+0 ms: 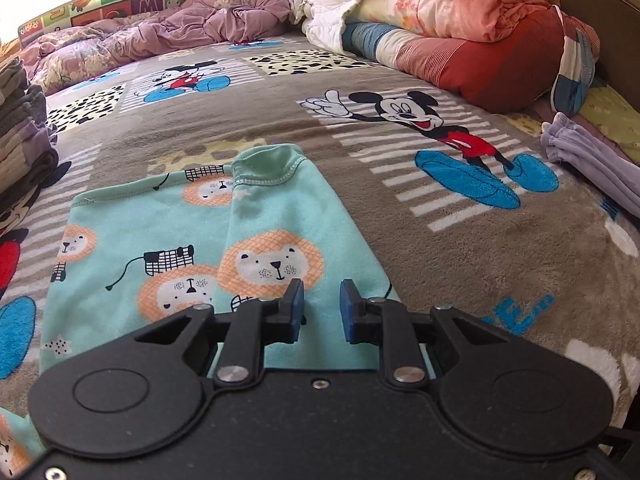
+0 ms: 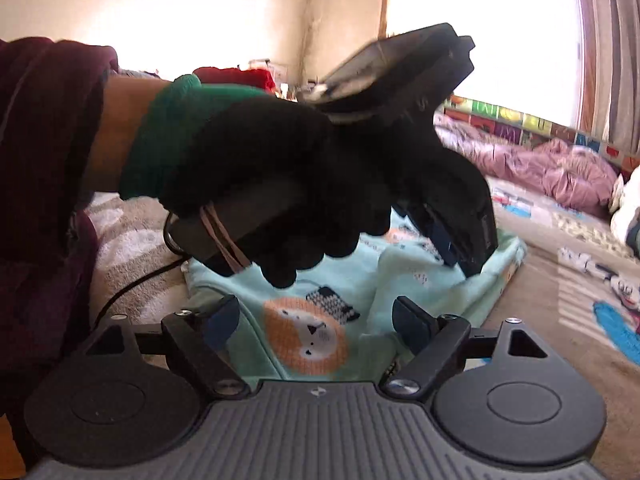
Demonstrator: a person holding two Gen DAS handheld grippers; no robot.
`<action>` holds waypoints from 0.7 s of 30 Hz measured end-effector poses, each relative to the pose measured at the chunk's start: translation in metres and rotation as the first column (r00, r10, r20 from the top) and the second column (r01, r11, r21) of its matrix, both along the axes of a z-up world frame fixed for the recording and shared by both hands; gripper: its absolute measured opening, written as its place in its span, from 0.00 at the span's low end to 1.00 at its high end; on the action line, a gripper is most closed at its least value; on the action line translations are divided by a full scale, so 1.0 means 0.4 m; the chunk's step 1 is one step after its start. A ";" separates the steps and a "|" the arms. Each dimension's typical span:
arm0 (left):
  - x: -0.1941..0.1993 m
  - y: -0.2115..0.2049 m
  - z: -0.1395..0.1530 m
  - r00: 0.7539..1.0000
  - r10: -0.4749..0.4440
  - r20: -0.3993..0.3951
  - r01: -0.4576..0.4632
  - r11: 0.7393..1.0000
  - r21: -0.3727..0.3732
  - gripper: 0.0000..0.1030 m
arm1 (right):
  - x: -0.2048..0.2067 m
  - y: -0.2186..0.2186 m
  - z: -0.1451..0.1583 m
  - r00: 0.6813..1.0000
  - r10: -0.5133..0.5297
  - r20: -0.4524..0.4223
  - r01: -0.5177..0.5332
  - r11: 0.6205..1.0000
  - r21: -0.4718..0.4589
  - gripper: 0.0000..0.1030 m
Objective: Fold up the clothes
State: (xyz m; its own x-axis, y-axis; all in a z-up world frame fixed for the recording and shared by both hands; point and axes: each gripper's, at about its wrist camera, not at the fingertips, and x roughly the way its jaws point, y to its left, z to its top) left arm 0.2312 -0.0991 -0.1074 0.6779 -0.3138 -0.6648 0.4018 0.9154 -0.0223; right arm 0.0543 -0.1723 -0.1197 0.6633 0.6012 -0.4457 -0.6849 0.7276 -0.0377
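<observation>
1. Lying flat on the bed's cartoon-mouse blanket (image 1: 248,120), the mint-green garment (image 1: 168,240) with its lion print served as the landmark for everything else.
2. Over the garment's near edge hovered the left tongs (image 1: 322,306), their blue pads a narrow gap apart, with nothing pinched between them.
3. The right tongs (image 2: 316,320) stood spread wide above the garment's near part, empty as well.
4. A black-gloved hand (image 2: 280,184) with a green cuff gripped the left tool's handle above the garment in the right wrist view.
5. Beyond the garment's far end lay a crumpled mauve quilt (image 1: 160,36).
6. To the garment's right, near the bed's edge, lay folded lilac clothing (image 1: 588,160).
7. Left of the garment rose a stack of folded clothes (image 1: 20,132).
8. Farther right, behind the garment, rolled bedding (image 1: 440,12) was piled up.
</observation>
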 end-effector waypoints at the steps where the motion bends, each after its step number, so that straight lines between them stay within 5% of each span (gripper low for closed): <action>1: 0.004 0.003 -0.001 1.000 0.002 -0.002 -0.002 1.000 -0.003 0.18 | 0.008 -0.002 -0.005 0.999 -0.007 -0.031 0.007 1.000 0.008 0.84; 11: 0.126 -0.044 0.029 0.999 0.005 0.041 -0.004 0.999 -0.037 0.18 | 0.000 -0.036 -0.022 0.998 -0.025 -0.064 0.033 0.992 0.121 0.85; 18: 0.260 -0.139 -0.017 0.998 0.015 0.065 -0.026 0.985 0.173 0.18 | -0.001 -0.035 -0.029 0.997 -0.015 -0.070 0.024 0.991 0.134 0.90; 21: 0.284 -0.123 -0.025 0.998 0.048 0.050 -0.055 0.985 0.163 0.25 | 0.003 -0.041 -0.031 0.997 -0.008 -0.075 0.019 0.989 0.147 0.90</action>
State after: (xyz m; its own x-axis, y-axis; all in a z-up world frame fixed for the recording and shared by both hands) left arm 0.3446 -0.1482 -0.1172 0.7215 -0.1670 -0.6720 0.3512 0.9246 0.1473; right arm 0.0553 -0.1889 -0.1323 0.6404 0.6549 -0.4012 -0.6717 0.7309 0.1208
